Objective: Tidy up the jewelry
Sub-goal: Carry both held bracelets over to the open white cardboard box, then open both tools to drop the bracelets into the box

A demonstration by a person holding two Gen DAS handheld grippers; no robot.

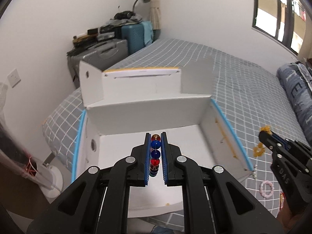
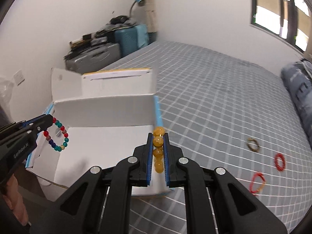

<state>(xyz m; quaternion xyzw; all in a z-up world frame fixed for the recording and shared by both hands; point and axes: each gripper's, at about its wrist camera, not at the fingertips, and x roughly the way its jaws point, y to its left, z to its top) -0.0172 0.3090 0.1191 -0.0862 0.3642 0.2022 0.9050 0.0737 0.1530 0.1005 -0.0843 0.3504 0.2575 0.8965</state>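
Both claws are loaded: the left gripper [image 1: 155,152] is clenched on a multicoloured bead bracelet [image 1: 155,154], its red, blue and teal beads lined up between the blue pads, and it hangs over the open white box [image 1: 191,148] on the checked bed [image 1: 243,89]. Off at three o'clock in the left wrist view, the right gripper [image 2: 158,152] grips an amber bead bracelet [image 2: 158,148] and sits over the box's right wall. Judging by this, the step in hand is carrying both pieces to the box; next, each claw should move over the box floor, drop low and part its fingers so the beads fall inside rather than over the blue-edged rim. Counted: two bracelets held, one per claw; on the bedspread at three to four o'clock in the right wrist view lie two red bracelets [image 2: 280,161] and one dark one [image 2: 253,144], and the left wrist view shows a pink one [image 1: 266,189] beside the box, at four o'clock.
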